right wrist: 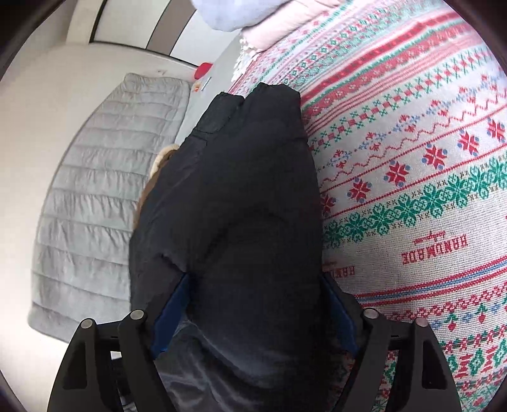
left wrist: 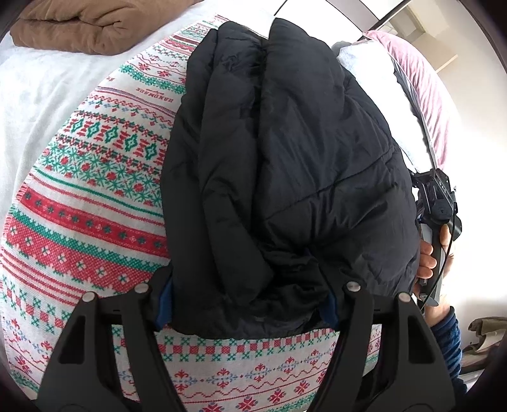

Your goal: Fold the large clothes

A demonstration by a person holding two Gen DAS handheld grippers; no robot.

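Observation:
A black puffy jacket (left wrist: 285,142) lies folded lengthwise on a red, green and white patterned blanket (left wrist: 95,190). My left gripper (left wrist: 247,307) has the jacket's thick near end between its blue pads (left wrist: 164,304). The padding fills the gap and the jaws are closing on it. In the right wrist view the jacket (right wrist: 228,190) hangs at the edge of the blanket (right wrist: 412,190). It bulges between the pads of my right gripper (right wrist: 258,304), whose jaws are widening while both pads still touch the fabric. A hand (left wrist: 427,256) holds the right tool's handle (left wrist: 440,202) beyond the jacket.
A folded brown cloth (left wrist: 79,28) lies on the white sheet (left wrist: 38,95) at the far left. A white towel (left wrist: 374,82) and pink cover (left wrist: 421,79) lie at the far right. A grey quilted mat (right wrist: 95,190) covers the floor beside the bed, with a small red object (right wrist: 202,69) beyond it.

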